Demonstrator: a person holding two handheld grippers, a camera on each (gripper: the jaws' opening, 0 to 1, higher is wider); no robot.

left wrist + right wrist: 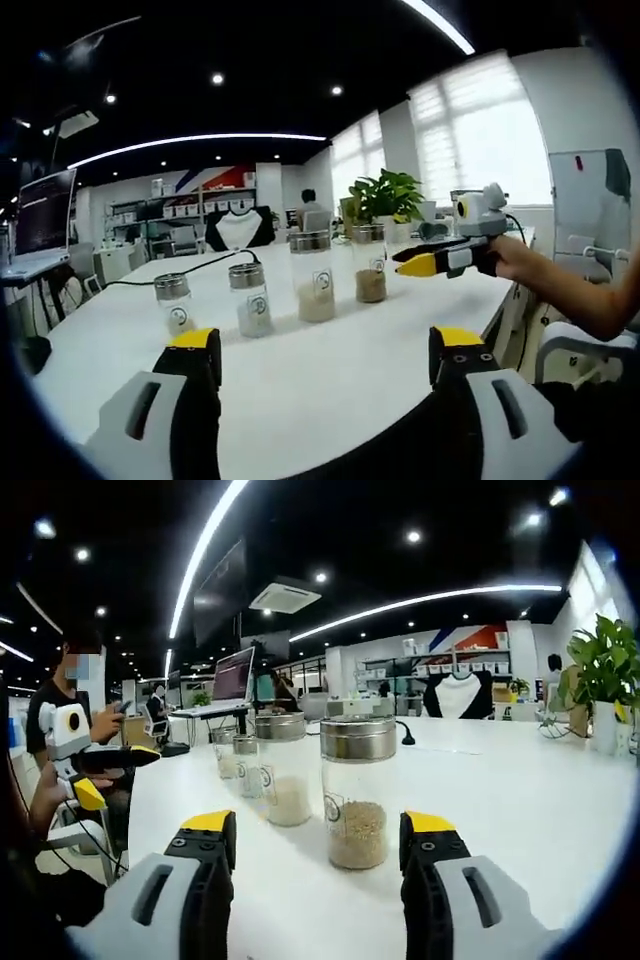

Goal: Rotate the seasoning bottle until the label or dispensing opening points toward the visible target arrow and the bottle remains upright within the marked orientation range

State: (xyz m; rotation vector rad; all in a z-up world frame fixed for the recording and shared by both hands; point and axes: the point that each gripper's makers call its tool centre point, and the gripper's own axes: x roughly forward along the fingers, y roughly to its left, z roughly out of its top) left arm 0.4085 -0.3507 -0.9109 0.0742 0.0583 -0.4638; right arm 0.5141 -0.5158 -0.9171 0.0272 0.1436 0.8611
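Note:
Four glass seasoning bottles with metal lids stand upright in a row on the white table [330,370]. In the left gripper view they run from a small one [175,304] past a second [250,299] and a taller third [313,277] to the brown-grain bottle [369,264]. My left gripper [325,345] is open, well short of the row. My right gripper [402,262] hovers just right of the brown-grain bottle. In the right gripper view that bottle [357,794] stands just beyond my open right gripper [319,825], centred between its jaws. My left gripper [120,775] shows at the far left.
A black cable [190,268] lies on the table behind the bottles. A potted plant [388,196] stands at the far end. A laptop [232,680] sits on a neighbouring desk. A seated person [70,695] is beyond the table edge, with chairs nearby.

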